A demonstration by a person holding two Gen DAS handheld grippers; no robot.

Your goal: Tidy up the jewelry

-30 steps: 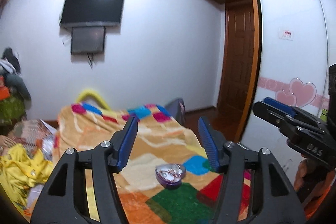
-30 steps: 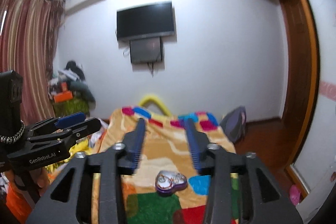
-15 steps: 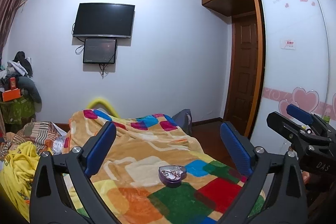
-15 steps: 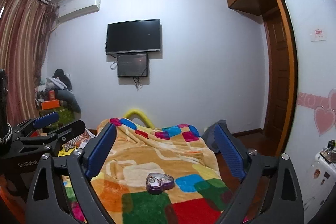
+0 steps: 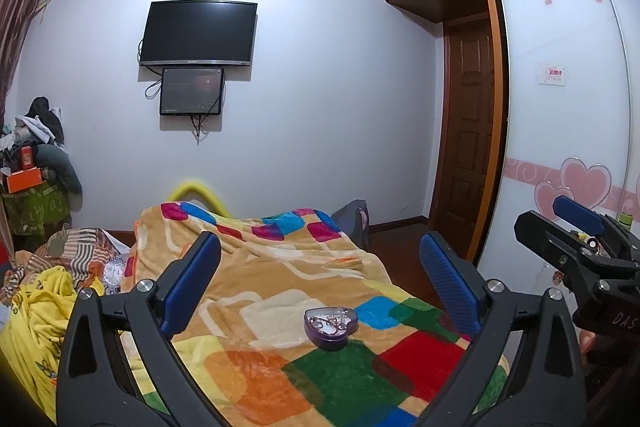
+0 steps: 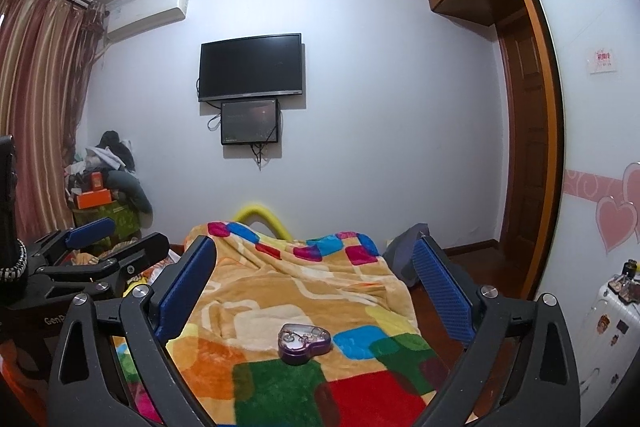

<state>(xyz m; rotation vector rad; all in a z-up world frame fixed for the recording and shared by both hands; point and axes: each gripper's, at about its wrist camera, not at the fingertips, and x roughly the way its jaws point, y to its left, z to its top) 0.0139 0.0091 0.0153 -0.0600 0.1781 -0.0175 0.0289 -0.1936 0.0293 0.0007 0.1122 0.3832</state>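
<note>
While both grippers were held above the near end of the bed [image 5: 248, 279], the purple heart box [image 5: 330, 323] was seen resting on the blanket [image 6: 280, 291], its top showing jewelry [image 5: 330, 319] inside; whether a clear lid covered it could not be told. The left gripper [image 5: 320, 283] was spread wide and held nothing; the right gripper [image 6: 316, 287] likewise. The box lay ahead of and below both, well apart from the fingers. No loose pieces were made out on the blanket, so an early or a finished stage was equally fitted. Should the box be approached, a slow, level descent would be advised, since the soft blanket could let it tip.
</note>
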